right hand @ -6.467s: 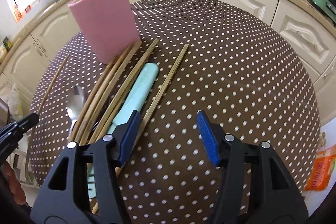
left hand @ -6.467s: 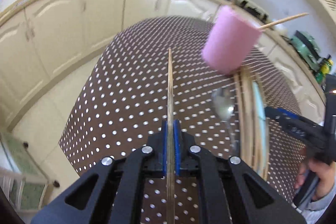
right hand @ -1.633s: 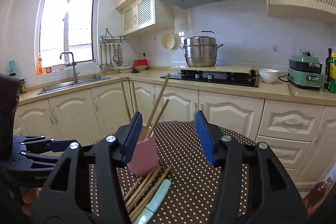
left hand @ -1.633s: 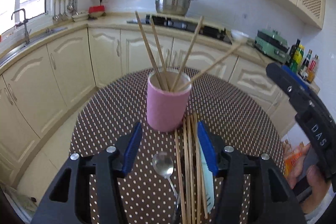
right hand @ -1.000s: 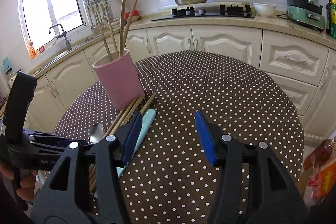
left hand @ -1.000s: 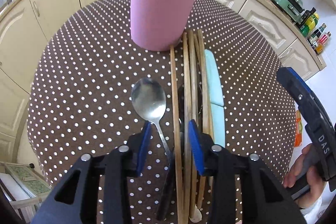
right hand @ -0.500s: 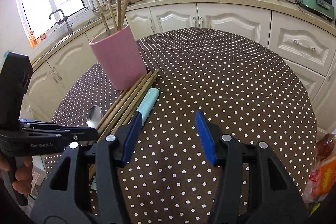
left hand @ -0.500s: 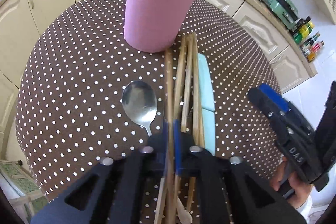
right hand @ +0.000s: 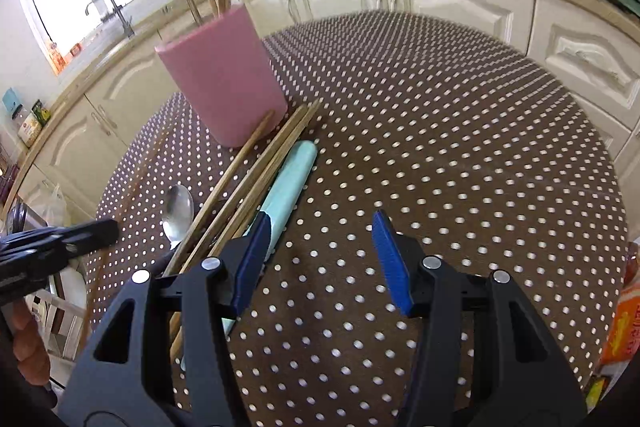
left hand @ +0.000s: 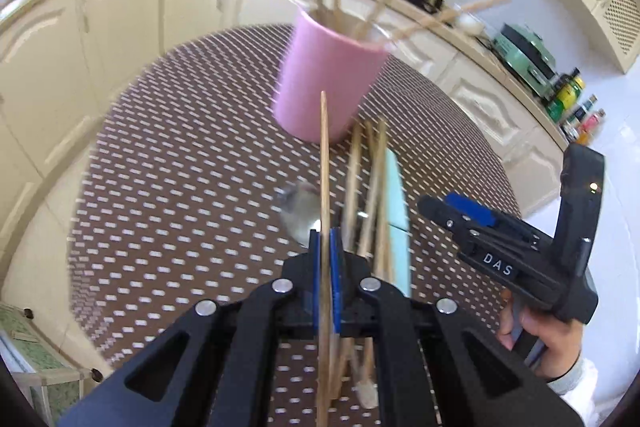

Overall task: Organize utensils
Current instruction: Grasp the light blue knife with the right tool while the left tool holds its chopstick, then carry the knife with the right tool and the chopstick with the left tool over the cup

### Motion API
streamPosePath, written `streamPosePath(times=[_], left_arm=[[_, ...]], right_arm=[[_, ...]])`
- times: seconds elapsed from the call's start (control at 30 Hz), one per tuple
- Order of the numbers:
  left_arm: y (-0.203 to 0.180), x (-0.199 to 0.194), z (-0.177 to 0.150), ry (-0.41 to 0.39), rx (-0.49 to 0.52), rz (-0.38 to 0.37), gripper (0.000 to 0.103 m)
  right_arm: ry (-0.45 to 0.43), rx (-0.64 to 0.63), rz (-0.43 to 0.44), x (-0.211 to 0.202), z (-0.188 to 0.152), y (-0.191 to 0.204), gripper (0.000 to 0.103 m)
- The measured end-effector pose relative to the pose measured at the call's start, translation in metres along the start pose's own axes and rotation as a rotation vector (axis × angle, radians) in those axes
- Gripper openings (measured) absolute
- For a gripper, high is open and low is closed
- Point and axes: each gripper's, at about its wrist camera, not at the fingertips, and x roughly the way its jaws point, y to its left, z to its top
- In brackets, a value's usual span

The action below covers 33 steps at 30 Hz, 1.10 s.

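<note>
Carrying step: left gripper (left hand: 325, 275) pinching one thin wooden chopstick (left hand: 324, 167), lifted above the dotted brown table (left hand: 180, 167); right gripper (right hand: 316, 259) wide open, holding nothing. Next, tip up and drop into round pink cup (left hand: 324, 83)

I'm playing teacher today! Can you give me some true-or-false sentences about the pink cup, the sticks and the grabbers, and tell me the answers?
1. The left gripper is pinching one chopstick. True.
2. The right gripper holds the spoon. False: it is open and holds nothing.
3. The pink cup has sticks standing in it. True.
4. The pink cup has tipped over. False: it stands upright on the dotted table.
</note>
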Motion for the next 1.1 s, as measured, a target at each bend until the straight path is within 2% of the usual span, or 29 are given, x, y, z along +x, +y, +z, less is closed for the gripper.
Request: streamPosePath(times=[0.17,0.33,0.47,0.53,0.6,0.73,0.83,0.97,1.1], left_arm=[[0.025,-0.01,0.003,-0.032,-0.034,0.07,0.005],[0.05,0.007,0.012,0.024,-0.077,0.15,0.005],[0.057,0.023,0.019,0.066,-0.09,0.19,0.005],[0.058,0.029,0.024,0.088,-0.089,0.202,0.005],[0.054,0.035,0.029,0.106,-0.079,0.21,0.005],[0.056,0.054,0.041,0.171,-0.074,0.223,0.006],[0.062,0.06,0.052,0.195,-0.09,0.212,0.006],[0.064,0.067,0.065,0.221,-0.077,0.208,0.006],[0.062,0.07,0.07,0.197,-0.072,0.186,0.006]], right_arm=[[0.065,-0.013,-0.029,0.019,0.01,0.011,0.053],[0.13,-0.045,-0.065,0.032,0.022,0.022,0.053],[0.212,-0.129,-0.102,0.044,0.031,0.033,0.052],[0.249,-0.175,-0.123,0.049,0.035,0.036,0.048],[0.283,-0.211,-0.143,0.051,0.038,0.036,0.037],[0.345,-0.217,-0.119,0.057,0.048,0.032,0.033],[0.355,-0.23,-0.117,0.06,0.054,0.03,0.03],[0.322,-0.242,-0.112,0.06,0.053,0.03,0.026],[0.265,-0.218,-0.083,0.048,0.04,0.029,0.022]])
